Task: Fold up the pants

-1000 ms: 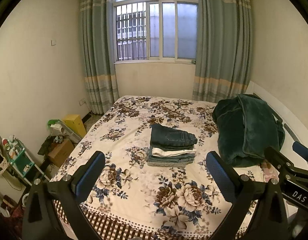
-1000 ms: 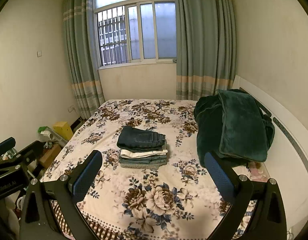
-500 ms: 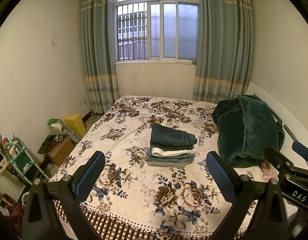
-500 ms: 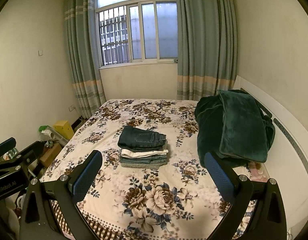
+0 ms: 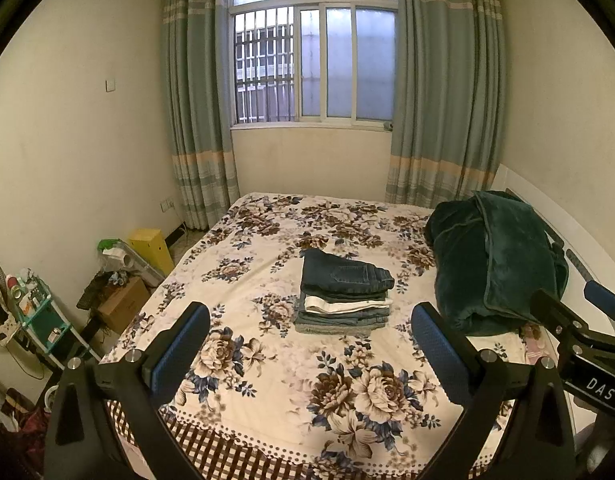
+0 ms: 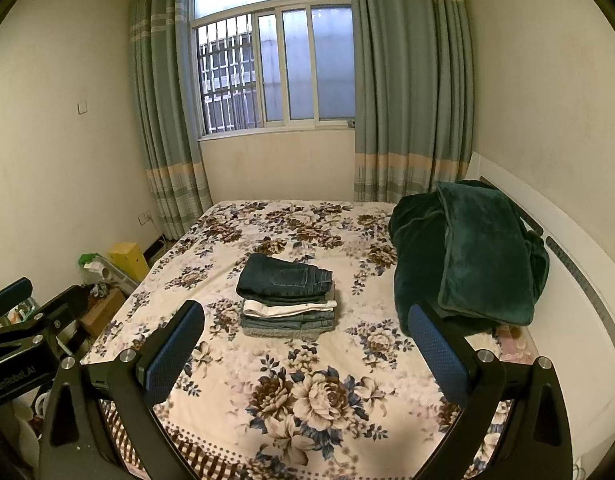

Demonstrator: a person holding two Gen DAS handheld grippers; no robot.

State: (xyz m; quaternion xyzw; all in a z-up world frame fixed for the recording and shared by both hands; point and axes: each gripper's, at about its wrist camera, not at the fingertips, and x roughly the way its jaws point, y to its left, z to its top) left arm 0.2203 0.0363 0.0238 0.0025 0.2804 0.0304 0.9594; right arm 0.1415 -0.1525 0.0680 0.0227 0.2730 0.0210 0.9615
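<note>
A neat stack of folded pants (image 5: 343, 294) lies in the middle of the floral bed (image 5: 267, 384); dark blue jeans are on top, a white pair below them. The stack also shows in the right wrist view (image 6: 287, 298). My left gripper (image 5: 309, 346) is open and empty, held above the bed's near edge, well short of the stack. My right gripper (image 6: 305, 344) is open and empty too, beside the left one. The right gripper's body shows at the right edge of the left wrist view (image 5: 579, 332).
A dark green blanket (image 5: 495, 264) is heaped at the bed's right side against the white headboard (image 6: 579, 280). A yellow box (image 5: 151, 246), a cardboard box (image 5: 121, 306) and a small shelf (image 5: 39, 320) stand on the floor at left. Window and curtains are behind.
Both views have shifted very slightly; the grippers stay open and the stack has not moved.
</note>
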